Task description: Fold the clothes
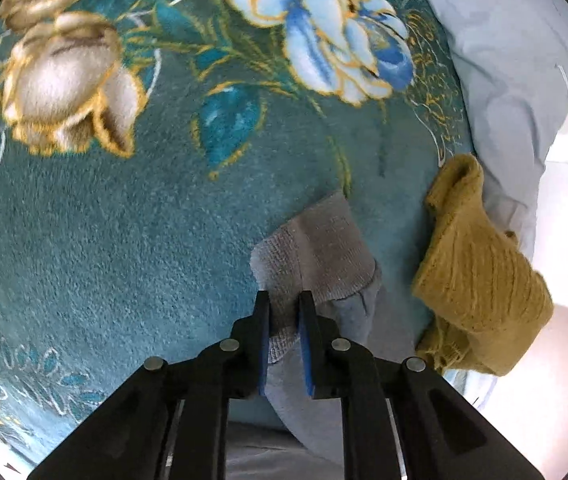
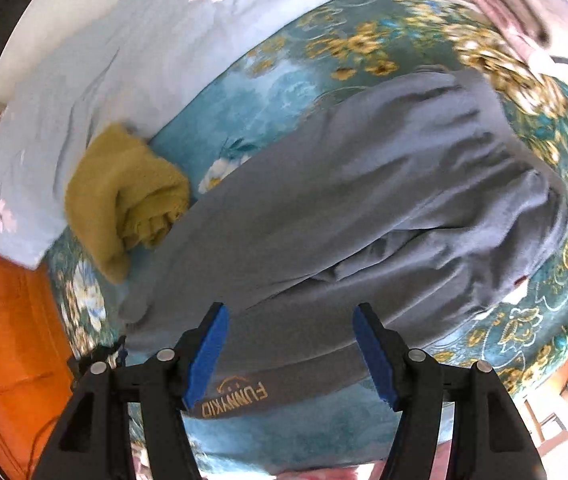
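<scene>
Left gripper [image 1: 284, 312]: black two-finger tool with blue pads, reaching forward low over the bed, its jaws clamped on the ribbed cuff [image 1: 316, 256] of the grey cotton sweatpants [image 2: 364, 208]. The cuff stands folded up from the teal plush blanket with printed blue and cream flowers [image 1: 124, 220], its knit ribbing coarser than the smooth leg fabric behind it.

Right gripper [image 2: 290, 344]: held above the near edge of the sweatpants, jaws spread wide and touching nothing. Between its fingers lies a grey leg bearing gold lettering "FUNNYKID" [image 2: 236, 398]. The sweatpants lie stretched out on the blanket, rumpled into soft ridges toward the far end.

Beside the sweatpants, touching their edge in the right wrist view, sits a bunched mustard-yellow knitted garment [image 2: 124, 188], thick and fuzzy. Beyond it, further from the sweatpants, rests a pale blue pillow with pink daisy print [image 2: 84, 80], smooth and lightly creased.
</scene>
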